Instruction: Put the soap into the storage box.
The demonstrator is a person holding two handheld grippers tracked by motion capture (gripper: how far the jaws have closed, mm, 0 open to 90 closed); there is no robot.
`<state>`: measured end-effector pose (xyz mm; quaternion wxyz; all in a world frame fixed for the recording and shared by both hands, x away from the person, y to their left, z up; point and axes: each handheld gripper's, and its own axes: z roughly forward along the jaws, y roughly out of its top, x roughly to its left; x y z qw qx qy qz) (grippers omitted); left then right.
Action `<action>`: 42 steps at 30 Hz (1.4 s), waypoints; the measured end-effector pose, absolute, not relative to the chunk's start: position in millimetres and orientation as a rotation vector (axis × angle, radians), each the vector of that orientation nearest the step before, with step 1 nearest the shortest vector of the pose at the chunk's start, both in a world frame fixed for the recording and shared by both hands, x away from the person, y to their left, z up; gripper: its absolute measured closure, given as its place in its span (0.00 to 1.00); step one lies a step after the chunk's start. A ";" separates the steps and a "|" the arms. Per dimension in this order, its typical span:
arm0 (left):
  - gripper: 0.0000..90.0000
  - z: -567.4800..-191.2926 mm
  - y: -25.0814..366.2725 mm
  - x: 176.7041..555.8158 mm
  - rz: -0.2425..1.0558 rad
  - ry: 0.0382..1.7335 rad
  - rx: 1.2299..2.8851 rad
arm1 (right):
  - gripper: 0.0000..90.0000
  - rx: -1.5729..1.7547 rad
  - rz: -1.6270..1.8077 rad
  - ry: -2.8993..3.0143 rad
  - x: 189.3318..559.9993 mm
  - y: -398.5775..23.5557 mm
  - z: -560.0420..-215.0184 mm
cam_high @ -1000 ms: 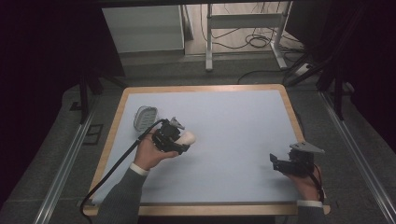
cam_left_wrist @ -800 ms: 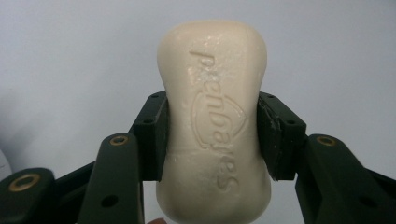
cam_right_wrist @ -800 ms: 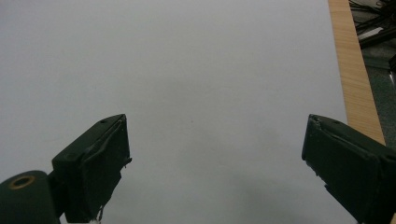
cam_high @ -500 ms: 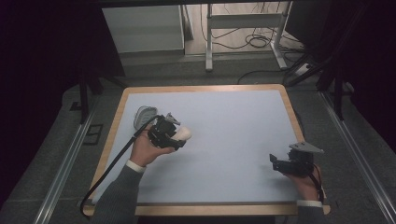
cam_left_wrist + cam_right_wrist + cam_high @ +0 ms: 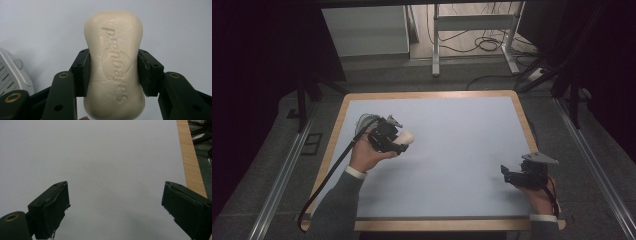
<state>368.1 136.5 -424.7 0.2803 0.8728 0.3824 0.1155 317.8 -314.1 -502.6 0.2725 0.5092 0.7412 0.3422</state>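
Item one, hidden or cut off: we see a pale grey ribbed thing (image 5: 11, 75), perhaps a soap dish, cropped by the left edge of the left gripper view; in the high view it lies mostly behind the left gripper (image 5: 398, 141), and we cannot make out its full shape. The near end of the bar of soap (image 5: 115, 65) runs off the bottom of the left gripper view. The lettering pressed into its face is only partly legible to us.

Item two, left gripper: jaws pinched on the bar of soap, one pad against each long side at its narrowed waist, the bar standing out past the jaw tips. We see it held over the left part of the table (image 5: 462, 150), just beside the grey thing; whether the bar touches the table we cannot tell.

Item three, right gripper (image 5: 115, 207): jaws spread wide, nothing between them, bare table surface beneath. In the high view we place it near the table's front right corner, well apart from the soap, beside the wooden edge strip (image 5: 190, 162).
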 end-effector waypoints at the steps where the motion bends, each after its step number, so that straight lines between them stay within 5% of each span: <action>1: 0.55 -424.2 137.4 369.4 0.309 1.027 2.343 | 0.08 1.371 0.921 1.998 317.7 -314.1 -502.5; 42: 0.55 -414.5 161.9 405.8 0.359 1.133 2.343 | 0.08 1.374 0.907 2.003 319.0 -314.9 -505.3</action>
